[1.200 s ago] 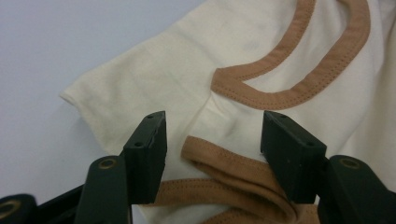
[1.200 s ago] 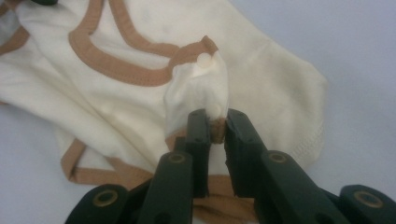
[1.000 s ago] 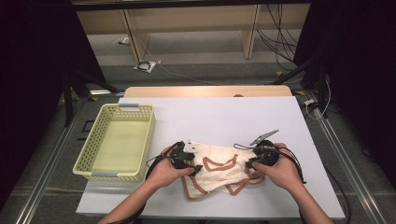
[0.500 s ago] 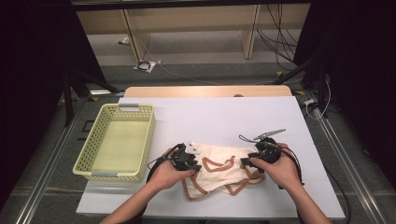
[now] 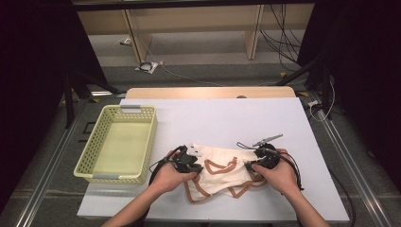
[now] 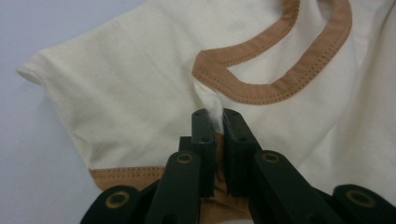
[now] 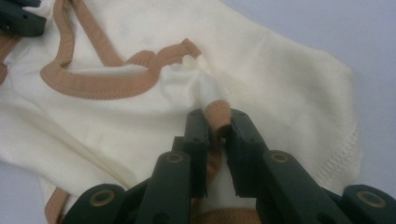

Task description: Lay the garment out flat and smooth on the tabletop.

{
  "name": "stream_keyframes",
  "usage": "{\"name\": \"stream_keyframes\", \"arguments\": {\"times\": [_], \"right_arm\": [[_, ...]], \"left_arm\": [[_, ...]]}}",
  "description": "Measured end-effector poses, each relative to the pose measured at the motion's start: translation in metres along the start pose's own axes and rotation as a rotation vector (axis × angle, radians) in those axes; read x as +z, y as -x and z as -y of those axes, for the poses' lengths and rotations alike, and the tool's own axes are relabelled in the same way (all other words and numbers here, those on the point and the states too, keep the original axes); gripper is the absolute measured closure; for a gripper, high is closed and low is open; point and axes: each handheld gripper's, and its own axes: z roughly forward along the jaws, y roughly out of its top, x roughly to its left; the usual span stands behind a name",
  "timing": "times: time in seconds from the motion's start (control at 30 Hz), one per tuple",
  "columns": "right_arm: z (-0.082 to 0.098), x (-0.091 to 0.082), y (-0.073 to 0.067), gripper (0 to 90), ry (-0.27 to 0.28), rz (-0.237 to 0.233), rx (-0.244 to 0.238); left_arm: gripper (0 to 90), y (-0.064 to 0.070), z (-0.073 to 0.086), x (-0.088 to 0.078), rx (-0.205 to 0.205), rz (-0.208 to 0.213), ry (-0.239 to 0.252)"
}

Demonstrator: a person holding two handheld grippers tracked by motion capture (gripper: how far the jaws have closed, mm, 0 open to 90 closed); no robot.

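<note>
My left hand-held gripper (image 6: 215,121) has just closed, pinching a fold of the cream garment (image 5: 222,163) lying at the near middle of the bench (image 5: 227,118), right of the basket (image 5: 118,144), while my right hand-held gripper (image 7: 218,122) has just closed on its brown trim.

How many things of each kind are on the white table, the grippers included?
Garment, cream with brown trim: 1
Basket, pale yellow: 1
Grippers, black: 2, the left gripper and the right gripper, each pinching a fold of the garment
Total: 4
</note>
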Motion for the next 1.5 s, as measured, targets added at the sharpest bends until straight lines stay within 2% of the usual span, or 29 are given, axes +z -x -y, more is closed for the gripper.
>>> {"name": "stream_keyframes", "arguments": {"times": [0.07, 0.17, 0.27, 0.43, 0.47, 0.57, 0.67, 0.73, 0.83, 1.0, 1.17, 1.37, 1.5], "right_arm": [[0.0, -0.002, -0.002, 75.8, 0.009, -0.016, -0.012], [0.0, -0.006, -0.002, 57.9, -0.022, -0.06, 0.003], [-0.001, -0.012, 0.002, 52.5, 0.034, -0.059, 0.038], [-0.01, -0.014, 0.013, 52.8, 0.113, -0.044, 0.144], [-0.012, -0.011, 0.014, 53.8, 0.113, -0.039, 0.172], [-0.015, 0.001, 0.018, 58.7, 0.081, -0.028, 0.195], [-0.015, 0.008, 0.015, 63.3, 0.037, -0.023, 0.186], [-0.015, 0.009, 0.011, 64.5, 0.025, -0.012, 0.164], [-0.013, 0.007, 0.006, 71.0, -0.006, -0.002, 0.134], [-0.012, 0.006, 0.002, 78.9, -0.006, 0.0, 0.103], [-0.012, -0.007, -0.006, 79.4, 0.061, 0.012, 0.041], [-0.01, -0.029, -0.009, 79.3, 0.177, 0.029, 0.016], [-0.008, -0.039, -0.011, 79.3, 0.242, 0.029, 0.0]], "left_arm": [[84.6, 0.0, 0.0, -0.002, 0.001, 0.001, 0.003], [84.6, 0.0, 0.0, -0.002, 0.006, 0.0, 0.005], [84.5, 0.0, -0.001, -0.002, 0.004, -0.001, 0.006], [84.4, -0.001, -0.001, -0.001, -0.001, -0.001, 0.005], [84.4, -0.001, 0.0, 0.0, -0.003, -0.001, 0.006], [84.3, -0.001, 0.0, 0.0, -0.004, -0.001, 0.005], [84.3, -0.001, 0.0, -0.001, -0.005, 0.0, 0.005], [84.3, -0.002, 0.0, -0.001, -0.008, 0.001, 0.006], [84.4, -0.001, 0.0, -0.002, -0.008, -0.001, 0.007], [85.3, -0.001, -0.001, -0.005, -0.014, -0.001, 0.022], [85.6, -0.003, -0.004, -0.015, -0.04, -0.003, 0.066], [85.7, -0.007, -0.008, -0.031, -0.07, -0.021, 0.167], [85.7, -0.009, -0.007, -0.04, -0.08, -0.018, 0.231]]}}
